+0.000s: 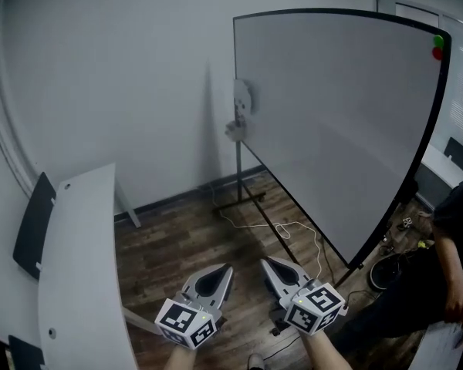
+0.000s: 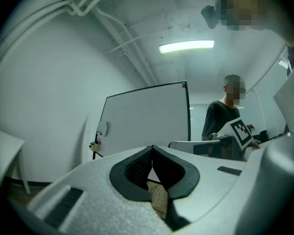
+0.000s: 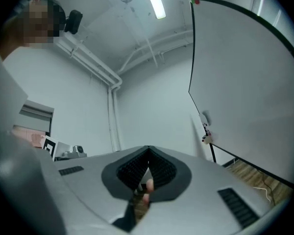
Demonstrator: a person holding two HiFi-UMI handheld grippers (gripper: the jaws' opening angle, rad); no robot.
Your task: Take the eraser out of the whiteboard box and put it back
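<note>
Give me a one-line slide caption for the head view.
Left gripper and right gripper, jaws together and empty, held above the wooden floor, facing the blank whiteboard.

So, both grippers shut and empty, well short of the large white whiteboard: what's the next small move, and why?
Probably carry the right gripper forward toward the small pale box on the left edge of the whiteboard, opening its jaws: it and the left gripper hang shut, empty, far from that box.

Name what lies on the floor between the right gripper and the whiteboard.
Head view: a white cable on wooden floor, between right gripper and whiteboard.
</note>
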